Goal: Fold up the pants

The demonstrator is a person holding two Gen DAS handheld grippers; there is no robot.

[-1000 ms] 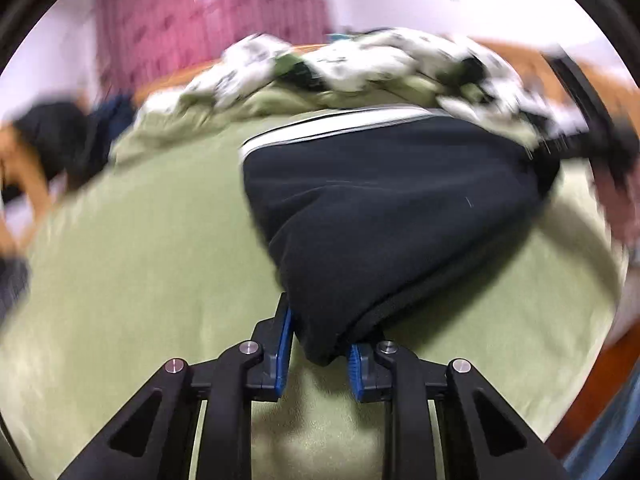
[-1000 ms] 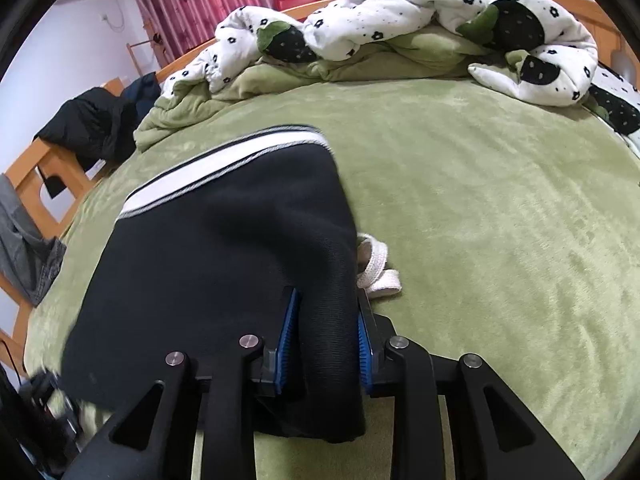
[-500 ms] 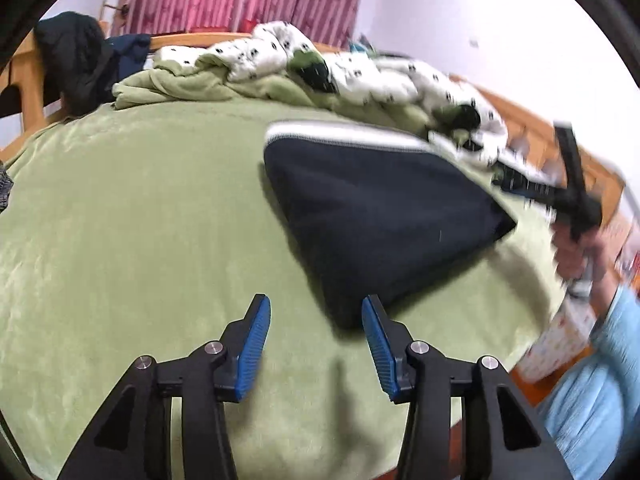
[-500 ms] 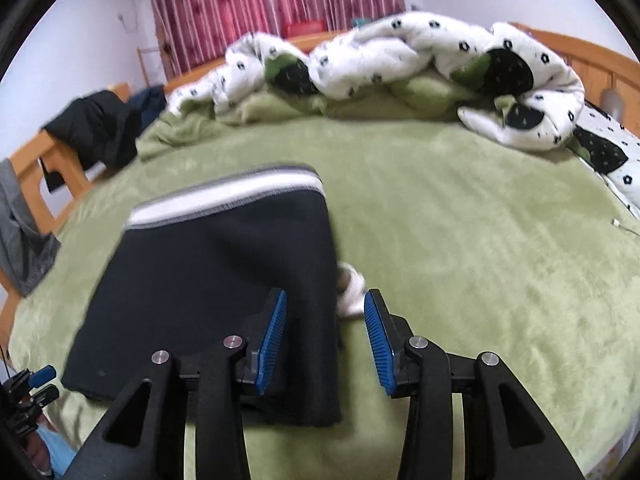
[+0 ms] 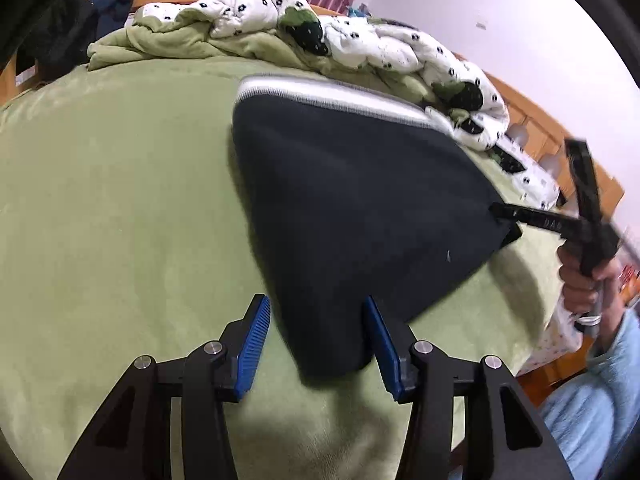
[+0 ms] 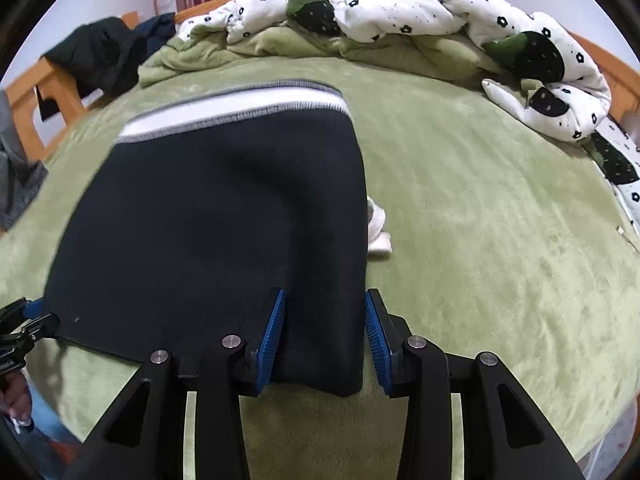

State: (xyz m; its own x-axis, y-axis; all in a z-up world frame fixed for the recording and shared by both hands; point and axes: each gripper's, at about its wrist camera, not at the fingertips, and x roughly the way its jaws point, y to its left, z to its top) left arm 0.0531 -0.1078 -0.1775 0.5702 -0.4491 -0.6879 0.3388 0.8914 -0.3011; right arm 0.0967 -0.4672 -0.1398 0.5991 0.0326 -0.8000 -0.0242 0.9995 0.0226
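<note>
Inspector: Location of the folded black knit pants (image 6: 208,224)?

Assessor: Flat on the green fleece bed (image 6: 480,240), white waistband at twelve o'clock. The near corners lie between both sets of jaws.

Inspector: Grip?

Assessor: None. The left gripper (image 5: 318,350) and right gripper (image 6: 324,340) are opening, pads clear of the cloth.

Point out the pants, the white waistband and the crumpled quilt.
pants (image 6: 208,232), right wrist view, middle of the dark folded fabric.
white waistband (image 6: 236,110), right wrist view, centre of the far-edge stripe.
crumpled quilt (image 6: 420,12), right wrist view, white flower-print fold.
</note>
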